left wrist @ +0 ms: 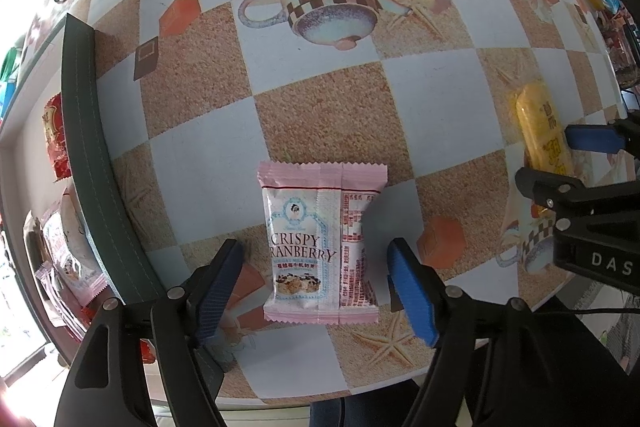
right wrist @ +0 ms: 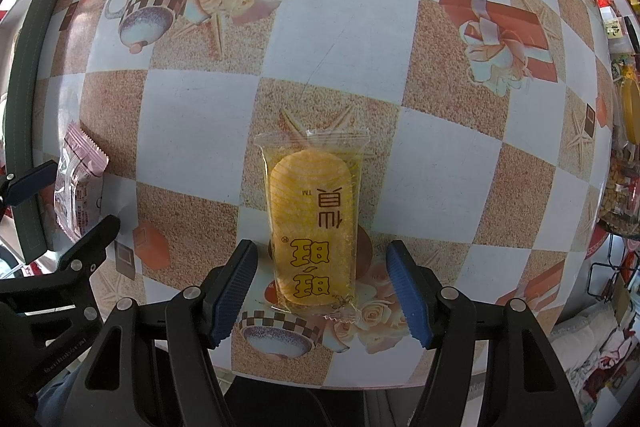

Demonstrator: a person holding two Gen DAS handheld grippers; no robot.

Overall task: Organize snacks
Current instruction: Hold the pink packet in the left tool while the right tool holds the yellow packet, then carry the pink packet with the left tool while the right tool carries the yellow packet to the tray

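You are at the approach step, nothing is picked yet. Your left claw (left wrist: pixel 316 283) is open around the pink cranberry crisp packet (left wrist: pixel 320 243), which lies flat on the worktop (left wrist: pixel 432 107), long axis running away from you, printed top far. Your right claw (right wrist: pixel 320 287) is open around the yellow biscuit packet (right wrist: pixel 314 223), also lengthwise away, print upside down. Next, I think, lower and close on each, then carry to the dark-edged box (left wrist: pixel 86 131) on the left.

On the desk (left wrist: pixel 420 107) the cranberry pack (left wrist: pixel 322 243) lies left of the wafer pack (right wrist: pixel 314 223); a bin (left wrist: pixel 86 147) stands further left.
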